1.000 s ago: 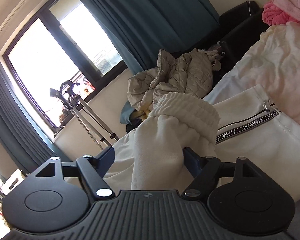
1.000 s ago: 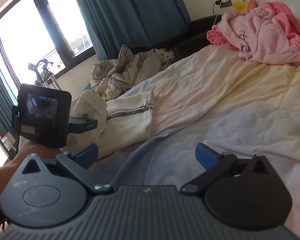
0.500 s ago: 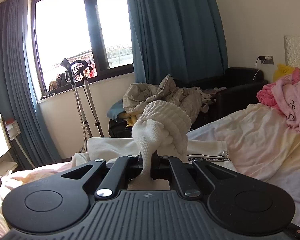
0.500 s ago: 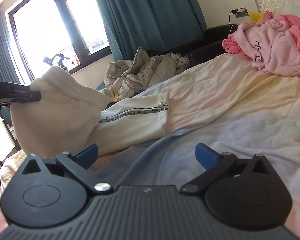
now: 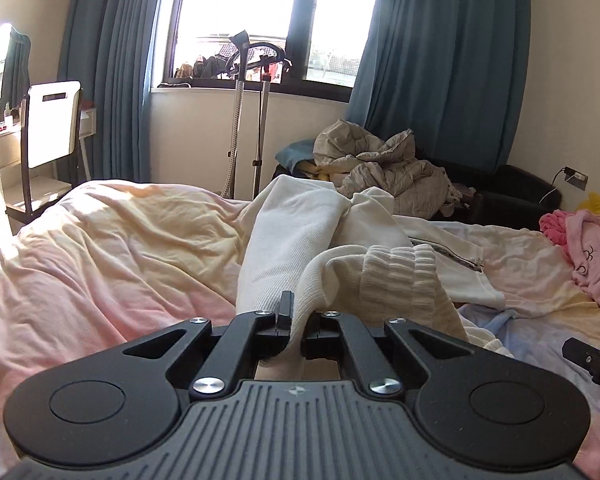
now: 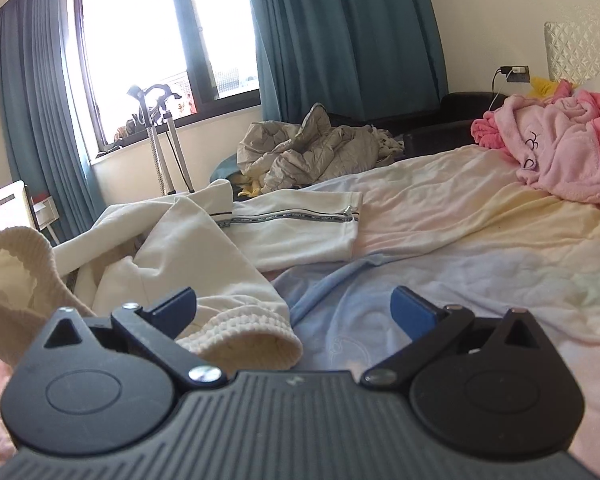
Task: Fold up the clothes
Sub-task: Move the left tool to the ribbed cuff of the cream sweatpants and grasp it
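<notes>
The cream garment [image 5: 300,240] lies rumpled on the bed [image 5: 100,240], and everything here is placed from it. The left gripper [image 5: 298,320] sits at its near edge, fingers drawn narrow and pinching a fold of the cream cloth just beside a ribbed cuff [image 5: 396,280], which bunches up right of the pinch. From that grip the cloth rises in a ridge away from the camera.

In the right wrist view the same cream garment [image 6: 228,248] spreads to the left and middle of the bed [image 6: 480,240], its zipped part with a dark printed tape [image 6: 288,216] lying flat on the far side. A second ribbed cuff [image 6: 240,340] lies at the garment's near end, just beside the left blue finger pad [image 6: 174,308]. The right gripper [image 6: 294,314] hovers at that near end with its fingers spread wide, holding nothing; the cuff lies partly between them, though I cannot tell whether the pad touches it. Another open cuff [image 6: 16,268] stands up at the garment's left edge.

Beyond the garment, a heap of grey quilted bedding [image 6: 312,152] sits on a dark sofa. To the garment's right, well apart, a pink fleece robe [image 6: 560,148] lies piled near the headboard. Behind the garment are teal curtains [image 5: 440,60] and a bright window [image 5: 260,20]
</notes>
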`<state>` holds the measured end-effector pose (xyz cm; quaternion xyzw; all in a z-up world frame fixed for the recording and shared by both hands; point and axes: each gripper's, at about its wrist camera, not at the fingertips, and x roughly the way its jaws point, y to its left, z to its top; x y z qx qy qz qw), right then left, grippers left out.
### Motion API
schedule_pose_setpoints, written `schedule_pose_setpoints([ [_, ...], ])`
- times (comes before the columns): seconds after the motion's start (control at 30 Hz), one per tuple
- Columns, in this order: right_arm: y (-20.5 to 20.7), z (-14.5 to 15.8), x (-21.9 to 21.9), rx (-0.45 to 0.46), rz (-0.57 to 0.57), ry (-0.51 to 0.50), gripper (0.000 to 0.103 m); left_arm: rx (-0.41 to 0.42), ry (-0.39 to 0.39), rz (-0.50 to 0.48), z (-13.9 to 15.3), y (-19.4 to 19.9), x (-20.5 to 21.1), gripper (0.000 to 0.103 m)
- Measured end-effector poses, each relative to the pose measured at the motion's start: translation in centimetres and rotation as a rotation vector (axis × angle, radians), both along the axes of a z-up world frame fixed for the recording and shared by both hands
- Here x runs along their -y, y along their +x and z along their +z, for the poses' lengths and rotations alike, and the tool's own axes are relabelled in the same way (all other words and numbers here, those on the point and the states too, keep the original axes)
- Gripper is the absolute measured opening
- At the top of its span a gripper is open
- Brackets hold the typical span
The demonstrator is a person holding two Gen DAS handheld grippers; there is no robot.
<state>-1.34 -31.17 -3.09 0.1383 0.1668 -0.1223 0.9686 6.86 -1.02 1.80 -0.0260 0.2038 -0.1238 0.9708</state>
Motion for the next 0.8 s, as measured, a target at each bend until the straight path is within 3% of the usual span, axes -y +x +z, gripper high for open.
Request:
schedule_pose_setpoints([
  [0.23,-1.3,0.1,-3.9,-0.026,0.06,-0.081,0.103,0.025,-0.075,-0.019,-2.9,-0.4,-2.5,0.004],
  [0.33,-0.6,-0.3,-5.6,-0.046,0.092,-0.105,0.103,-0.011,-0.126,-0.014,-3.9,-0.4,-3.8,0.005],
  [0.47,1.9,-1.8,-6.2,-0.093,0.103,-0.051,0.103,-0.083,-0.184,0.003,-4.8,-0.2,-4.9,0.009],
  [0.63,4.4,-4.1,-6.0,-0.17,0.094,-0.061,0.103,-0.06,-0.156,-0.005,-5.0,-0.7,-4.4,0.01],
  [0.7,4.9,-4.9,-5.6,-0.186,0.089,-0.049,0.103,-0.051,-0.131,0.002,-5.0,-1.2,-4.0,0.017],
  [0.77,5.1,-5.5,-5.0,-0.192,0.077,-0.023,0.103,-0.04,-0.112,0.019,-5.1,-1.7,-3.7,0.039],
  [0.8,5.2,-5.7,-4.7,-0.194,0.07,-0.008,0.103,-0.031,-0.102,0.027,-5.0,-2.1,-3.5,0.045],
])
